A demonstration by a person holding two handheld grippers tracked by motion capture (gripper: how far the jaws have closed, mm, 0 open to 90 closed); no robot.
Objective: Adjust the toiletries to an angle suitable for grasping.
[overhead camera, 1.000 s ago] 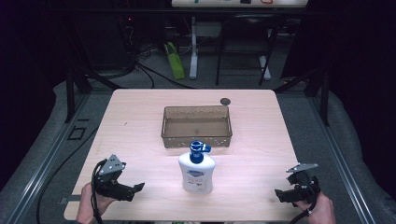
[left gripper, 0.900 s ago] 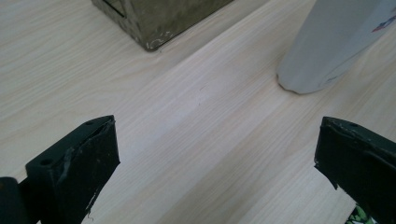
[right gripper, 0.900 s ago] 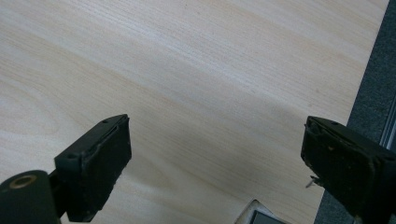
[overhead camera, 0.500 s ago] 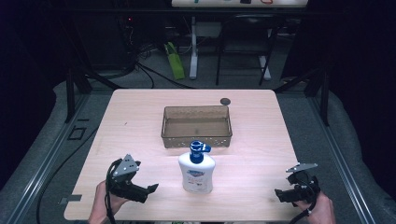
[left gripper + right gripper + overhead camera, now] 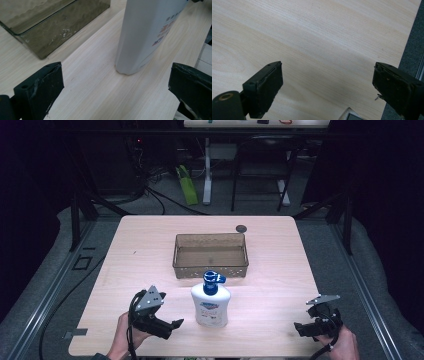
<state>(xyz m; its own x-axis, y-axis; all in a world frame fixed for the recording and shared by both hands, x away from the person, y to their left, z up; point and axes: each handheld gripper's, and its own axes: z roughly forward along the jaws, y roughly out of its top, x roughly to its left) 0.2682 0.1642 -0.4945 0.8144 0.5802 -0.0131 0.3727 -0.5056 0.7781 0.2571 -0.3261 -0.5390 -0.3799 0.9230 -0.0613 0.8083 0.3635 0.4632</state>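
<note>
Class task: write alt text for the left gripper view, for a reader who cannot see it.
A white bottle stands upright on a pale wooden table, just ahead of the left gripper, whose two black fingers are open and clear of it. A brownish translucent bin sits at upper left.

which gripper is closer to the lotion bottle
The left gripper: it sits just beside the bottle, fingers open toward it. The right gripper is off near the table's edge.

We see the bottle (image 5: 210, 299) standing on the table (image 5: 270, 270), just in front of the bin (image 5: 210, 255). Our left gripper (image 5: 172, 325) is close on the bottle's left. Our right gripper (image 5: 301, 328) is far off right.
</note>
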